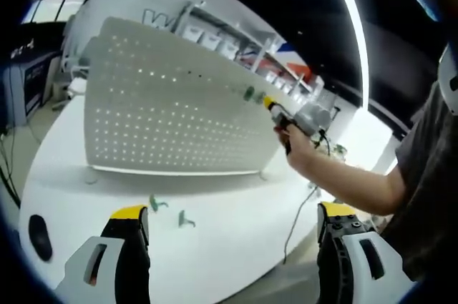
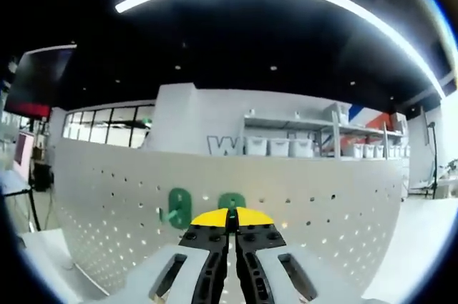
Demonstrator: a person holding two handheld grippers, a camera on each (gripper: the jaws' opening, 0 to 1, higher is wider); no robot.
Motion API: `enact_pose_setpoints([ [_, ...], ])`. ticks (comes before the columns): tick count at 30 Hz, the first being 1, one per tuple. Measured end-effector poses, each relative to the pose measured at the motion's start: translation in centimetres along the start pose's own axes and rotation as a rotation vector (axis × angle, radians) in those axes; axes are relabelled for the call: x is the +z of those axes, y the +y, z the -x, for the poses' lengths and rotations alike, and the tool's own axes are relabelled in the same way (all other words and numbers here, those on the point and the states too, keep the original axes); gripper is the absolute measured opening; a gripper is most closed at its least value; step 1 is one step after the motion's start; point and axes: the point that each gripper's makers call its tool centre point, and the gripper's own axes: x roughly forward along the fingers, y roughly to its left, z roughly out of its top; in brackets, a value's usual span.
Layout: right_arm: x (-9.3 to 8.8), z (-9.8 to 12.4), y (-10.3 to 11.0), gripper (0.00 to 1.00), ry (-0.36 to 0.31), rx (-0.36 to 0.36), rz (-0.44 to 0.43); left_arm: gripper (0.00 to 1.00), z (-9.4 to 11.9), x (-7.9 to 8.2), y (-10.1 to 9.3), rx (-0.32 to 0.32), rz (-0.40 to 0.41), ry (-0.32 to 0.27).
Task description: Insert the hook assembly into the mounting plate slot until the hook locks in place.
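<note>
A white perforated mounting plate (image 1: 172,114) stands upright on the white table (image 1: 236,247). One green hook (image 1: 248,93) sits in its upper right holes, and a second green hook (image 1: 259,96) is pressed against the plate beside it. My right gripper (image 1: 270,103), held in a hand, is at that second hook. In the right gripper view the mounted hook (image 2: 177,208) is left of the second hook (image 2: 230,202), and my right gripper (image 2: 230,217) is shut on the second hook's lower part. Two more green hooks (image 1: 157,204) (image 1: 186,219) lie on the table. My left gripper (image 1: 232,212) is open and holds nothing.
A black oval object (image 1: 39,236) lies near the table's left edge. A thin cable (image 1: 297,214) runs across the table on the right. The person's forearm (image 1: 343,175) reaches in from the right. Shelves with white bins (image 2: 279,146) stand behind the plate.
</note>
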Motion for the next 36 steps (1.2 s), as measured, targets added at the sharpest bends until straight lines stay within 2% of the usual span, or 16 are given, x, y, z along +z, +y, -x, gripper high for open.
enact_pose_setpoints([
  [7, 0.0, 0.0, 0.0, 0.0, 0.022, 0.005, 0.022, 1.0, -0.1, 0.1, -0.1, -0.004, -0.001, -0.004],
  [9, -0.1, 0.0, 0.0, 0.01, 0.087, 0.017, 0.021, 1.0, 0.0, 0.1, -0.1, -0.004, -0.001, -0.006],
  [11, -0.2, -0.4, 0.0, 0.01, 0.113, 0.034, 0.01, 1.0, 0.0, 0.1, -0.1, -0.006, -0.001, -0.007],
  [13, 0.1, -0.6, 0.0, 0.01, 0.116, 0.051, -0.022, 1.0, 0.0, 0.1, -0.2, -0.013, -0.004, -0.007],
  [18, 0.3, -0.9, -0.2, 0.06, 0.151, 0.07, -0.018, 0.99, 0.4, 0.5, -0.5, -0.022, -0.006, -0.032],
  [21, 0.8, -0.9, -0.2, 0.07, 0.15, 0.078, -0.024, 0.99, 0.7, 0.3, -0.6, -0.024, -0.007, -0.034],
  [28, 3.8, -0.3, 0.4, 0.11, 0.108, 0.106, -0.015, 0.99, 1.8, -0.2, -0.2, -0.011, -0.005, -0.041],
  [36, 5.4, 1.2, 1.4, 0.14, 0.123, 0.157, -0.003, 0.99, 2.9, -0.1, -0.2, -0.002, -0.012, -0.071],
])
